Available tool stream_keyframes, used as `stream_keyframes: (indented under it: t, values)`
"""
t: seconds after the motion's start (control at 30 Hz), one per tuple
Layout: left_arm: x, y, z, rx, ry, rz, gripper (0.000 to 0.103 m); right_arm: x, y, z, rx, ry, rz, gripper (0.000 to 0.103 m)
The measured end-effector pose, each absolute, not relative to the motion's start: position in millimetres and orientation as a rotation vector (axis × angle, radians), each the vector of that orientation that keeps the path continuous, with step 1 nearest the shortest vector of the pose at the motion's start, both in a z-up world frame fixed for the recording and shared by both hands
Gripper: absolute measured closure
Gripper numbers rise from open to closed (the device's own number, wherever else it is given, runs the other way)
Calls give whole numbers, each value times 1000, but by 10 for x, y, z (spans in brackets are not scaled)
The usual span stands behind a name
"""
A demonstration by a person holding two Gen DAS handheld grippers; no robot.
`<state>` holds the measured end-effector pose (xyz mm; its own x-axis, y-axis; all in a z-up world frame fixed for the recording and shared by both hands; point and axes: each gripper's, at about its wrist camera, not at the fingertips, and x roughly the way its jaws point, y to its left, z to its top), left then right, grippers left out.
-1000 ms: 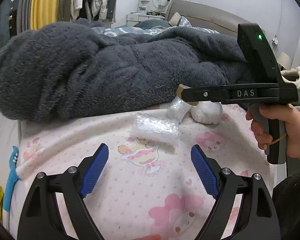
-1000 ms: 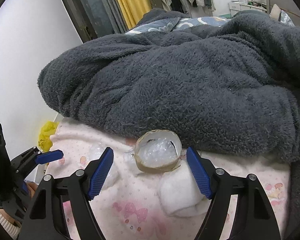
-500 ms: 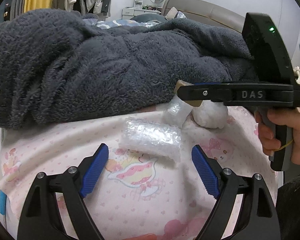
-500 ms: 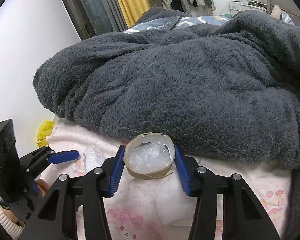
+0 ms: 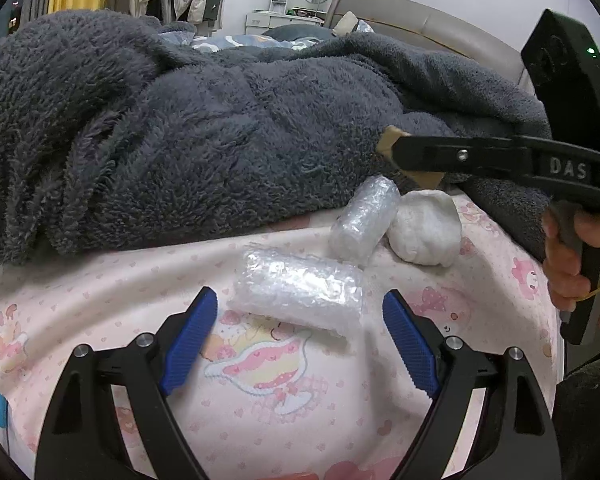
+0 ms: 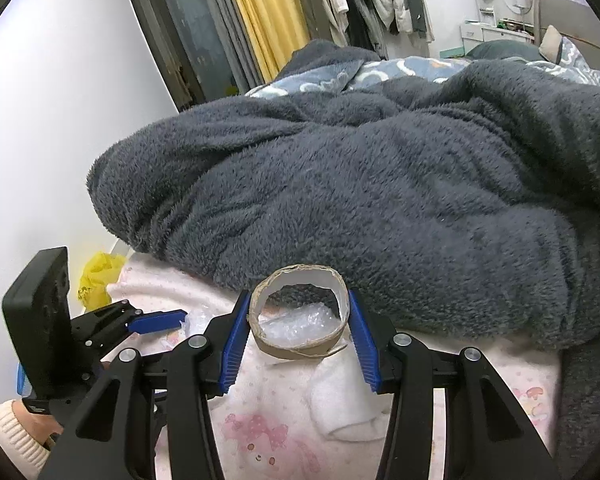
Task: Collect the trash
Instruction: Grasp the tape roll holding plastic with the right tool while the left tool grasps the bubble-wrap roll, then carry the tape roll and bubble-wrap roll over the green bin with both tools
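My right gripper is shut on a brown cardboard tape ring and holds it above the pink bed sheet; the ring's edge shows in the left wrist view. My left gripper is open, its blue pads on either side of a bubble-wrap roll lying on the sheet. A second bubble-wrap roll and a white crumpled wad lie just beyond, touching each other. The wad sits under the held ring.
A thick dark grey fleece blanket is heaped across the bed right behind the trash. A yellow bag lies by the wall at the bed's left edge. Curtains, hanging clothes and a headboard stand far behind.
My right gripper closed on the cardboard ring and lifted it off the sheet. My left gripper moved forward until its open pads flank the nearer bubble-wrap roll.
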<state>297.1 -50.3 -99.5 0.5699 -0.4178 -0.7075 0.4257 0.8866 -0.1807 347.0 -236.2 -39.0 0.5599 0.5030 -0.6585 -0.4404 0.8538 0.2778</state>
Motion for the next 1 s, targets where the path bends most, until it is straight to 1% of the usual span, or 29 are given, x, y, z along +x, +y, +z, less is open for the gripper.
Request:
stream_keyframes:
  t: [0.2, 0.37, 0.4, 0.5, 0.73, 1.0]
  values:
    - [3020, -552, -987, 11, 832, -490, 18, 3427, -2492, -322, 79, 787, 546, 54]
    - [3090, -637, -1002, 11, 852, -491, 26, 3386, -2603, -246, 86, 775, 534, 54]
    - [3103, -661, -1007, 1, 860, -502, 30, 3376, -2616, -240, 86, 774, 533, 54]
    - [3085, -730, -984, 16, 859, -503, 36, 3339, -2672, -223, 84, 775, 524, 54]
    - [2964, -771, -900, 35, 849, -465, 37, 3233, -2744, -126, 103, 762, 505, 54]
    - [2752, -563, -732, -58, 851, -393, 37, 3025, -2734, -34, 132, 751, 497, 54]
